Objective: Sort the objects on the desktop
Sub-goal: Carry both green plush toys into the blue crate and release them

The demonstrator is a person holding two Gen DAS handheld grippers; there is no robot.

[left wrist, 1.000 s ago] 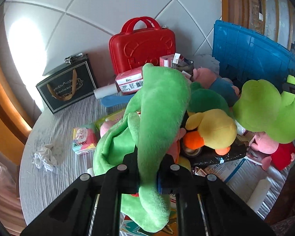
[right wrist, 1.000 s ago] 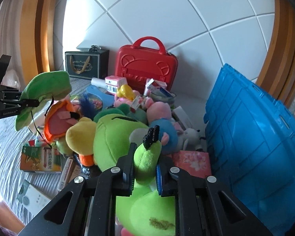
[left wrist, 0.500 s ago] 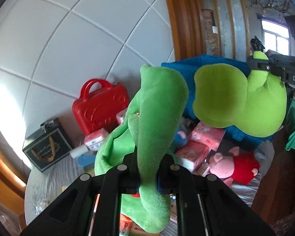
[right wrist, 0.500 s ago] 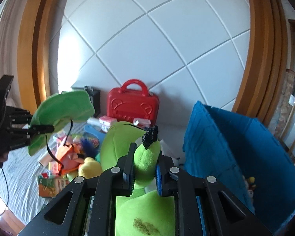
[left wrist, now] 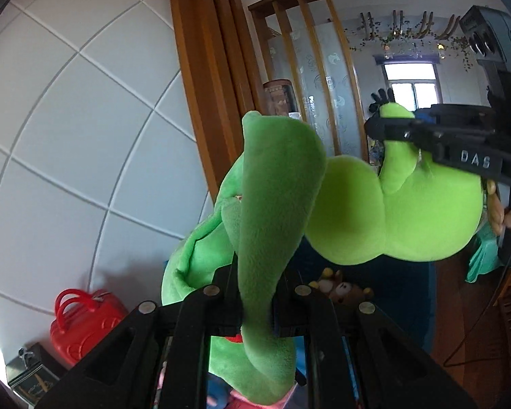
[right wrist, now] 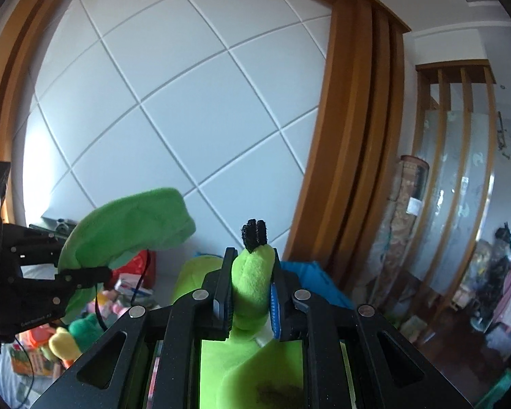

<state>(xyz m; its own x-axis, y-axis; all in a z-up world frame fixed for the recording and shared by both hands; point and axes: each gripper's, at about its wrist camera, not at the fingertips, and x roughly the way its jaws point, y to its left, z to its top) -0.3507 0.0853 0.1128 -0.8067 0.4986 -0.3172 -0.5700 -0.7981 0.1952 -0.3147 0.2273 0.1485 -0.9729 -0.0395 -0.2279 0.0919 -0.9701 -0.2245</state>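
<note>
My left gripper (left wrist: 255,306) is shut on a dark green plush toy (left wrist: 276,204), which hangs high in front of the white tiled wall. My right gripper (right wrist: 250,283) is shut on the black-tipped stalk of a lime green plush toy (right wrist: 252,272). In the left wrist view the lime plush (left wrist: 408,211) hangs beside the dark one, under the right gripper (left wrist: 385,126). In the right wrist view the left gripper (right wrist: 85,274) holds the dark green plush (right wrist: 129,225) at the left. A blue crate (left wrist: 385,286) lies below both toys.
A small brown bear plush (left wrist: 340,289) lies in the crate. A red case (left wrist: 81,320) and a black gift box (left wrist: 30,371) stand by the wall. More toys and boxes (right wrist: 71,334) lie on the table far below. A person's fingers (left wrist: 497,211) grip the right tool.
Both grippers have risen high off the table with their plush toys and swung right, over the blue crate. The toy pile has dropped to the bottom of both views.
</note>
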